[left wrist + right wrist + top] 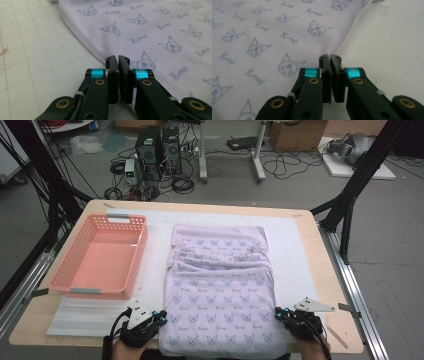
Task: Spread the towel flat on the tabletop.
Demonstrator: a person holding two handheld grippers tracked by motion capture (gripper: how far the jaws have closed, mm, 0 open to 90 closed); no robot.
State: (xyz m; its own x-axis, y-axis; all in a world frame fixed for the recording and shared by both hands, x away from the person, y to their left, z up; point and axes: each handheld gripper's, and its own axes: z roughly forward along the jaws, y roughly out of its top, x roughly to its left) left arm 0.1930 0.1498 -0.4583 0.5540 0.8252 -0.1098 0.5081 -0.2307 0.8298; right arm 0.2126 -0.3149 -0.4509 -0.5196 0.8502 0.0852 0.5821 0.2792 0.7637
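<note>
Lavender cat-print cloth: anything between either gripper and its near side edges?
Nothing visible. The left gripper sits at the left hem of the lavender cat-print cloth, the right gripper at its right hem. In both gripper views the jaws are closed right at the stitched edge; whether fabric is pinched cannot be told. The pink plastic basket stands off to the left.

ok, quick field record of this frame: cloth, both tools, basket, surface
cloth: pale lilac fabric with blue cat-face print, partly folded, ridges across its middle, on the mat
left tool: jaws shut, at the cloth's left hem near the front corner; whether it pinches the hem cannot be told
right tool: jaws shut, at the cloth's right hem; pinch likewise unclear
basket: pink perforated plastic basket, empty, left of the cloth
surface: white gridded mat on a wooden table
</note>
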